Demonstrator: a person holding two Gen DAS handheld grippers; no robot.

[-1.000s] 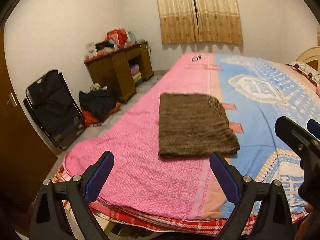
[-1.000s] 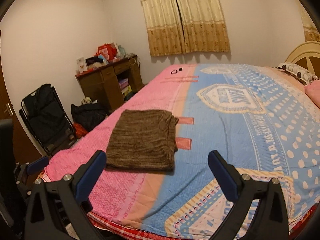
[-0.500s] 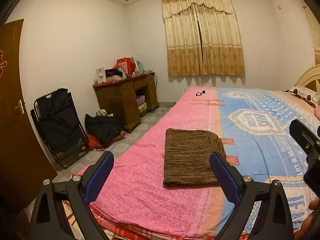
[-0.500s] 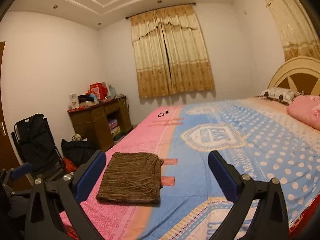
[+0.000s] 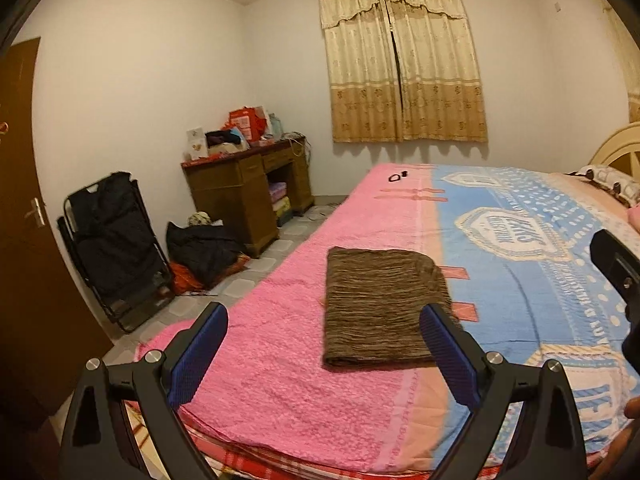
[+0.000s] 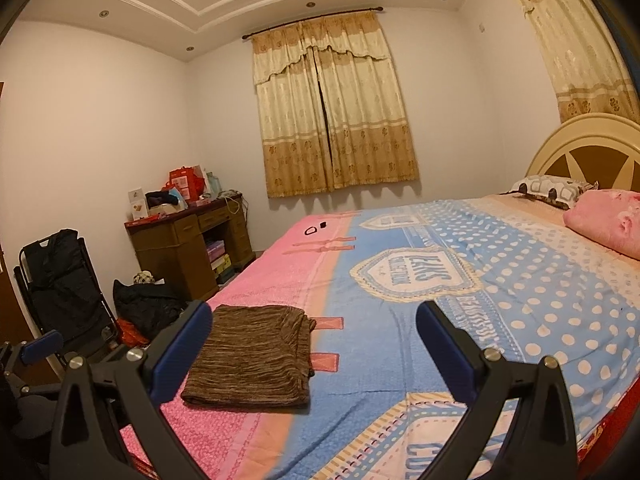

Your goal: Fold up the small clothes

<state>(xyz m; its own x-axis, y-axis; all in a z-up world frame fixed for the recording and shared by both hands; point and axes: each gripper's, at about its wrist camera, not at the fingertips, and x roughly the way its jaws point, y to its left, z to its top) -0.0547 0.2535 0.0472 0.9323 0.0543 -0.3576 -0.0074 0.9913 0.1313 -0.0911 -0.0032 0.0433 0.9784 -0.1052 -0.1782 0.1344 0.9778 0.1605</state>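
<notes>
Pink-and-blue terry bedspread (image 5: 288, 364) covers the bed, nubby pile, printed crests and dots. Brown knit garment (image 5: 380, 306) lies on it near the foot edge where pink meets blue: streaky weave, flat, already a neat rectangle with a doubled edge nearest the cameras. Left gripper (image 5: 324, 360) and right gripper (image 6: 316, 350) both spread wide, empty, hovering short of the cloth. Fold looks finished; next move is likely setting it aside or fetching another piece, though none is visible.

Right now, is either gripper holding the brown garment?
No. The folded brown garment lies flat on the bed, and both the left gripper and right gripper are open and clear of it.
</notes>
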